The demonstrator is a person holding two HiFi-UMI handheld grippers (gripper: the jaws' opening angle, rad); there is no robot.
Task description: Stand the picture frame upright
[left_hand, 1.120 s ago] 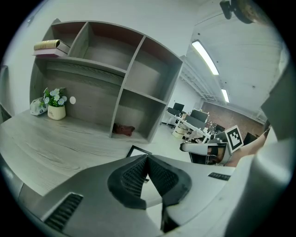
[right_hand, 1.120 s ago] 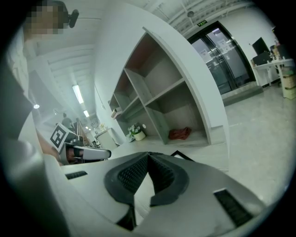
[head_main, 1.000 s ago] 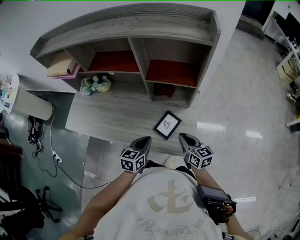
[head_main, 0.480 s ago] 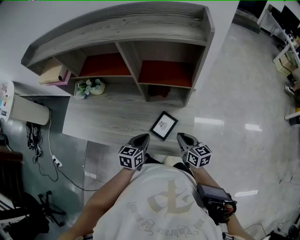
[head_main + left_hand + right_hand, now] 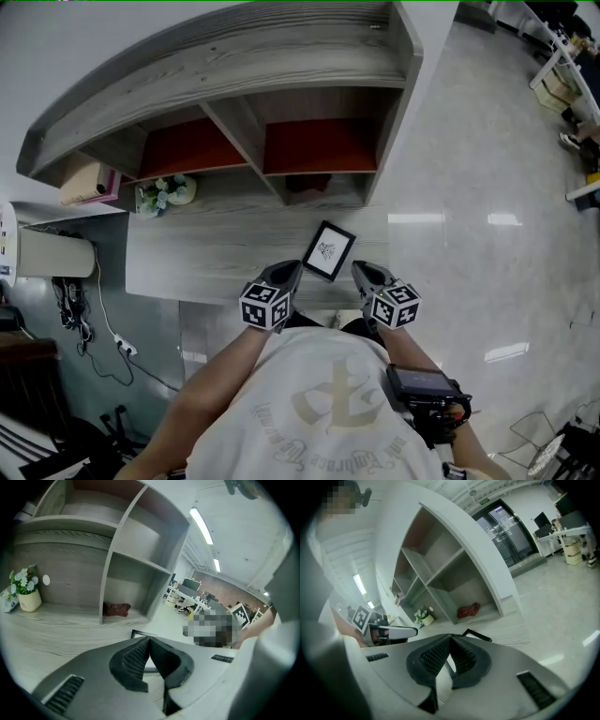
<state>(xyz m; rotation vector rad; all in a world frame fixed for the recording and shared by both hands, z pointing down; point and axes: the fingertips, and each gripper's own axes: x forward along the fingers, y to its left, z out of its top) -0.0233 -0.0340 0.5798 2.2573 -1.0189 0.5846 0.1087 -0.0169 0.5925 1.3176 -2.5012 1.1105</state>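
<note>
Frame: black-rimmed rectangular picture frame with a white print [image 5: 328, 250] — lying flat near the front edge of the grey wood-grain desk [image 5: 206, 251], in front of the grey wooden shelf unit [image 5: 244, 66].
Left: the left gripper [image 5: 289, 272] is clenched on nothing, its tip just beside the frame's near left corner.
Right: the right gripper [image 5: 362, 272] is clenched too, empty — just beside the near right corner.
Elsewhere: small white pot of flowers [image 5: 167, 193], back left, well apart.
</note>
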